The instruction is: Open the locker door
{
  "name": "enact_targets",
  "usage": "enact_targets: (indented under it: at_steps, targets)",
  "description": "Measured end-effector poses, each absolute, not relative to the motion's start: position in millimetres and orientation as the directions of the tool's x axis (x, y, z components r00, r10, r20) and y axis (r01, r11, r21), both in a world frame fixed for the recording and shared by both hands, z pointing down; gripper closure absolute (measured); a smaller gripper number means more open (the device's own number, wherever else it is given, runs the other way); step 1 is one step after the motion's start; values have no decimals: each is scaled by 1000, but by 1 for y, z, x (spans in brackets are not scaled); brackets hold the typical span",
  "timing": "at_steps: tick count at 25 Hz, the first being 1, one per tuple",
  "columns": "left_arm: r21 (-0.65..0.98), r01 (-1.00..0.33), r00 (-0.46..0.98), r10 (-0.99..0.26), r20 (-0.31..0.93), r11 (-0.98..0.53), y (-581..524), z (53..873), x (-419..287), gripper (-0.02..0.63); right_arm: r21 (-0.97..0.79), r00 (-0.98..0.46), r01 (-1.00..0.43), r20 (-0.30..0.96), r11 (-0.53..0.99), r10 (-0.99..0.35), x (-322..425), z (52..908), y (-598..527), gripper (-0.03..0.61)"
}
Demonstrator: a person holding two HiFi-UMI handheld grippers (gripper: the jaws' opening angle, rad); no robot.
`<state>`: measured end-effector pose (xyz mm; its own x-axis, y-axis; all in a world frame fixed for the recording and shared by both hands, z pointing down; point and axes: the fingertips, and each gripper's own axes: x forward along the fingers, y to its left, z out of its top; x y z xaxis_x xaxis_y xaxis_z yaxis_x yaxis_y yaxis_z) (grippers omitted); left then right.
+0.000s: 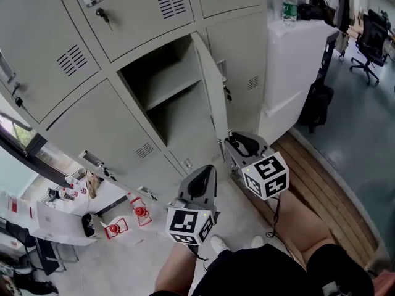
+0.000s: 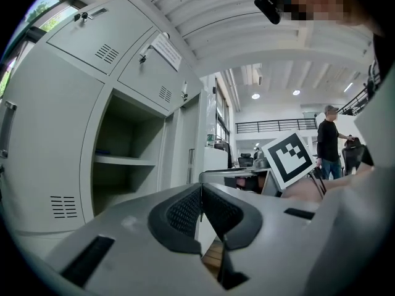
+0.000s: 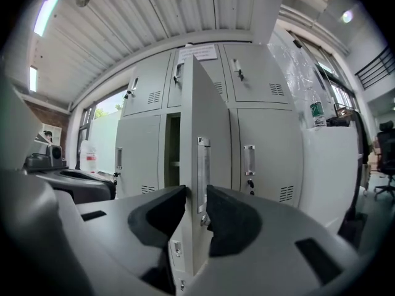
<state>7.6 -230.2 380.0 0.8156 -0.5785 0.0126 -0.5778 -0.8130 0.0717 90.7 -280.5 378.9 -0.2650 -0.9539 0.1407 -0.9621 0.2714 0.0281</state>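
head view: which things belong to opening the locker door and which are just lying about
Job: pale grey metal locker door, ajar; right gripper clamped on its edge; slim metal door handle.
Lying about: clear plastic bottle with green label; black office chair; left gripper, shut and empty.

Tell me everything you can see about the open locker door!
The locker door is pale grey painted metal, tall and flat, with a long silvery handle near its free edge. It stands upright, swung wide open, so the shelf inside shows. The right gripper has its jaws closed on that free edge, right by the handle. Nothing else touches it.
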Motion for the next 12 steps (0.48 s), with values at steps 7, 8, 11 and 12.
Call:
enact_targets:
  at_steps: [7,8,11,12]
  targets:
    - [56,-564,825,-565,9,-824,-224,375,24,597,33,-225,-972,137,231,-965,116,379,-273,438]
    - [56,-564,826,-564,8,-824,-224,374,25,597,32,-217,-974,136,223,-967,120,379,-272,440]
    - [57,-563,826,-563,7,-825,-222,374,30,597,29,-198,-979,135,204,-971,132,379,-270,449]
    - [57,-563,826,-563,6,-825,-222,374,32,597,30,-192,-980,134,197,-972,136,378,-270,454]
